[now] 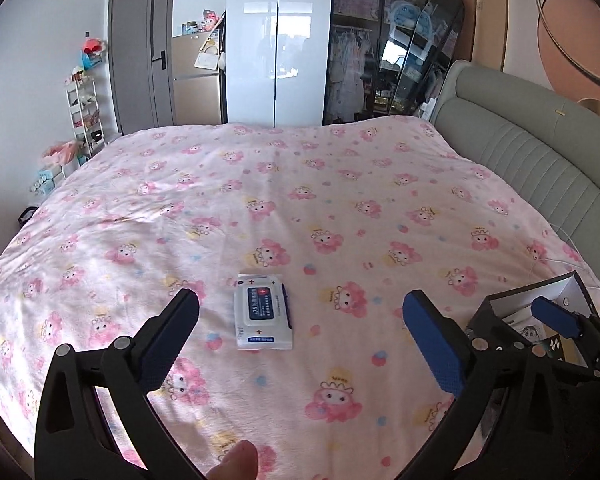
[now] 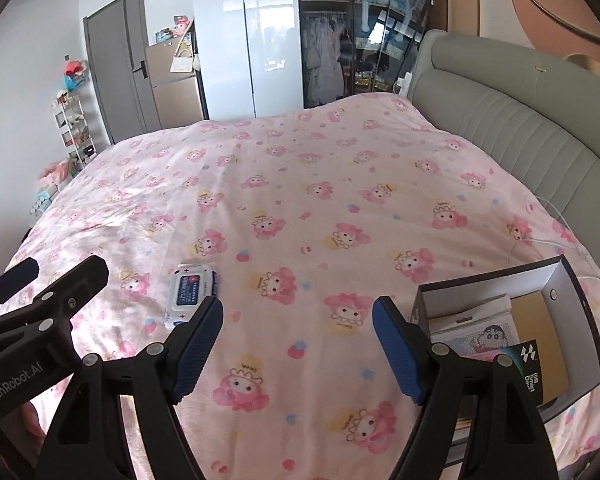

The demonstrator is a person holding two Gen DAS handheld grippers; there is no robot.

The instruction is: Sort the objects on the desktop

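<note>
Ahead of me spreads a pink cartoon-print blanket (image 1: 300, 184) over the bed, with a grey-green padded headboard (image 1: 540, 160) on my right. Beyond stand a glossy white wardrobe (image 1: 276, 40), a grey door (image 1: 140, 52) and a white shelf rack (image 1: 85, 108).

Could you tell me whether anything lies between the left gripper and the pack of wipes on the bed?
Nothing visible does: the left gripper, open, faces the wipes pack across bare pink blanket.
</note>
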